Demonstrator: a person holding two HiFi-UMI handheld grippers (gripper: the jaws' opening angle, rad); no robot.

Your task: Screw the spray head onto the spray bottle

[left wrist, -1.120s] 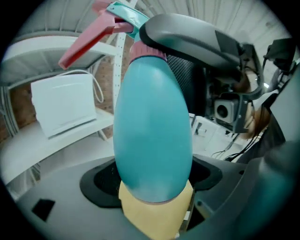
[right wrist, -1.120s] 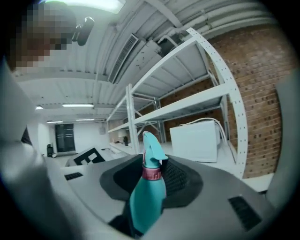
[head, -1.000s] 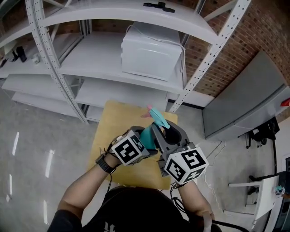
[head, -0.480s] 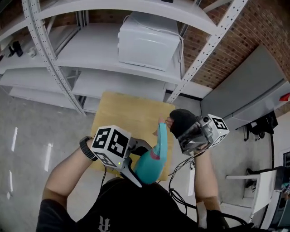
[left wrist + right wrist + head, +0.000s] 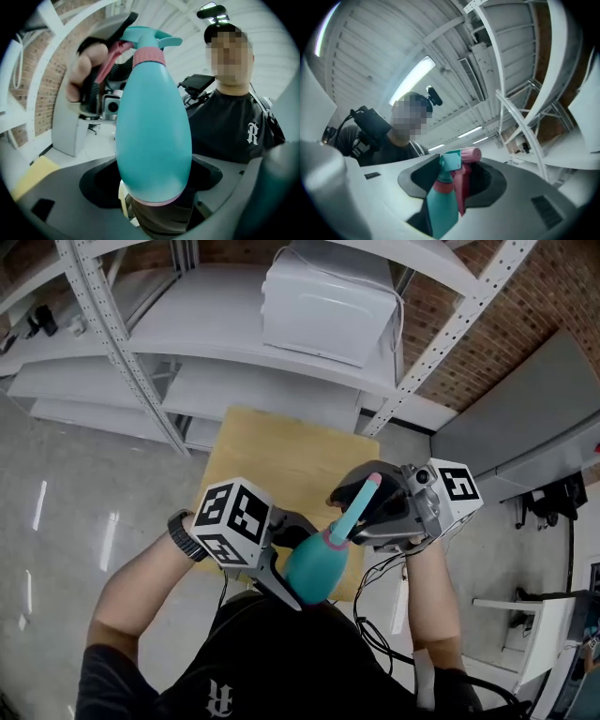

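1. At lower left of the head view, your left wrist wears a watch (image 5: 181,534), and your left gripper (image 5: 289,557) sits just right of it.
2. Your left gripper is clamped on the bottle (image 5: 314,568). In the left gripper view the teal body's wide base sits tight between the two dark pads (image 5: 101,185) and rises up the middle of the frame.
3. Centre frame in the head view, you hold the bottle in the air. It overlaps the near edge of the table (image 5: 272,442) and is tilted so that its neck points up and to the right.
4. On that neck sits the spray head (image 5: 361,501), teal with a pink collar (image 5: 149,57), a pink trigger (image 5: 459,190) and a pink nozzle (image 5: 471,153). No view shows how far it is threaded on.
5. Right of centre, your right gripper (image 5: 364,512) is closed round the spray head. In the right gripper view the spray head stands between the two dark pads and meets both, with the trigger lying toward the right one.
6. Across the top of the head view runs a white shelf (image 5: 216,343) with a white box (image 5: 328,296) on it. A brick wall (image 5: 478,343) fills the upper right.
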